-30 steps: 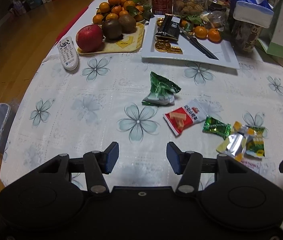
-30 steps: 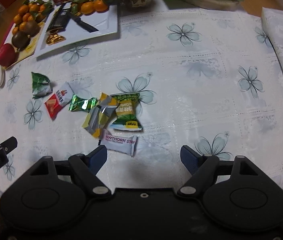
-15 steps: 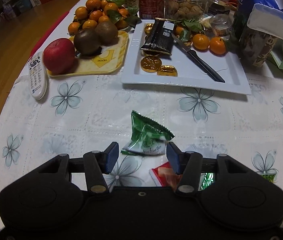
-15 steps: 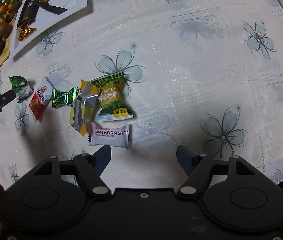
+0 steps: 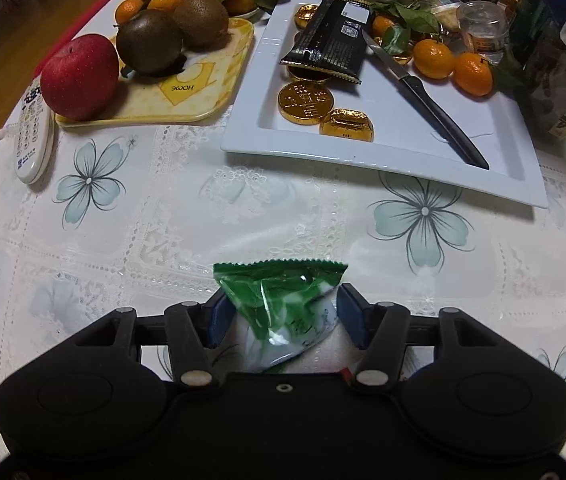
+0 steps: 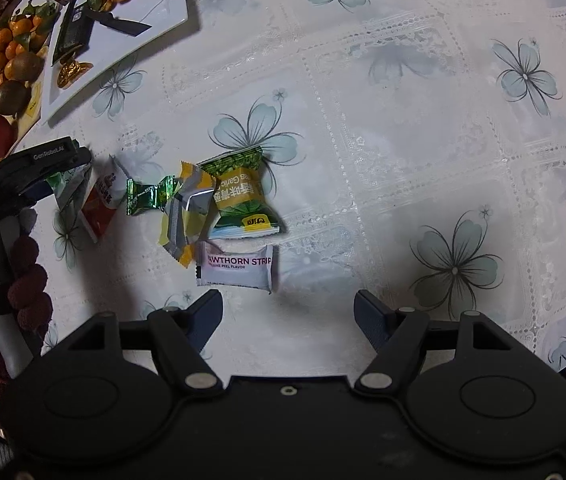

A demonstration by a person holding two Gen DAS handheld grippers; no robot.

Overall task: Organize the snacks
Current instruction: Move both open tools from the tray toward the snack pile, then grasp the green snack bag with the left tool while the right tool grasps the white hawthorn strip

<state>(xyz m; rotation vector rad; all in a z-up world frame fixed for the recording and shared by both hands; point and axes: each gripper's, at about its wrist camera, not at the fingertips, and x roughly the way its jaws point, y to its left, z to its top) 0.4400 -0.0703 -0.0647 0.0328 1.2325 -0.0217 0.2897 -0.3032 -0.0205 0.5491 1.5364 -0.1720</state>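
Blue pads of my left gripper (image 5: 281,318) are standing on either side of the green-and-white snack packet (image 5: 283,312); the left pad is sitting against the wrapper's edge, while I cannot tell whether the right pad is pressing it, so I am not calling it a grip. The packet is lying on the white lace tablecloth (image 5: 163,216) with its serrated top edge pointing away from me. In the right wrist view I am seeing that same gripper (image 6: 49,170) at the left end of a row of snacks, with a hand in a dark red knitted glove (image 6: 23,276) wrapped around its handle.

My right gripper (image 6: 287,312) is hanging spread wide with nothing between its fingers, and the white hawthorn strip packet (image 6: 237,268) is lying just ahead of its left fingertip. Beside that packet I am looking at a yellow-and-green garlic pea bag (image 6: 241,196), a yellow-and-silver wrapper (image 6: 185,216), a small green foil candy (image 6: 149,196) and a red-and-white packet (image 6: 101,204), all close together on the cloth.

Farther out, the white rectangular plate (image 5: 495,128) is carrying gold foil coins (image 5: 307,102), a black packet (image 5: 333,40), a knife (image 5: 427,98) and mandarins (image 5: 453,66). Left of it, a yellow tray (image 5: 203,92) is holding a red apple (image 5: 79,76) and kiwis (image 5: 175,34), with a remote control (image 5: 33,136) beside it.
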